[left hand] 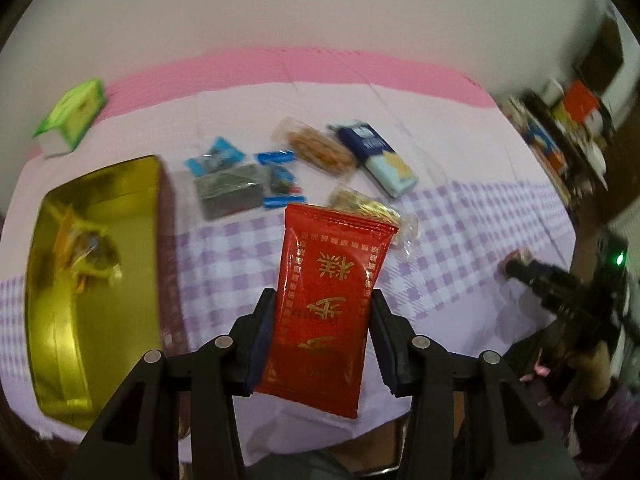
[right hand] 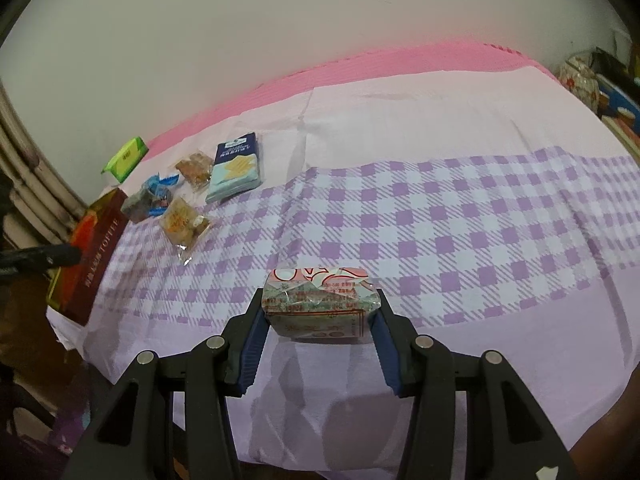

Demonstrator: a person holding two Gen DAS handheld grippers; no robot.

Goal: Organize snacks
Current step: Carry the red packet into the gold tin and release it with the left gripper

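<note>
Snacks: one red packet (left hand: 328,304) with gold characters sits clamped between the pads of the left gripper (left hand: 320,320), jaws narrowed onto its sides, packet clear of the cloth. A pink-and-white wrapped block (right hand: 320,300) is pinched the same way in the right gripper (right hand: 318,312), its lower edge close over the lilac checked tablecloth (right hand: 460,232); contact with the cloth cannot be confirmed. To the left lies an open gold tin (left hand: 96,272) holding one yellow-wrapped sweet (left hand: 88,252). Beyond the red packet, loose on the cloth: a clear-wrapped biscuit (left hand: 372,208), a dark seaweed pack (left hand: 230,190), small blue-wrapped sweets (left hand: 280,178), an orange cracker pack (left hand: 320,148), a navy-and-pale-blue packet (left hand: 380,156). Farthest, a green box (left hand: 74,114) near the pink edge.
</note>
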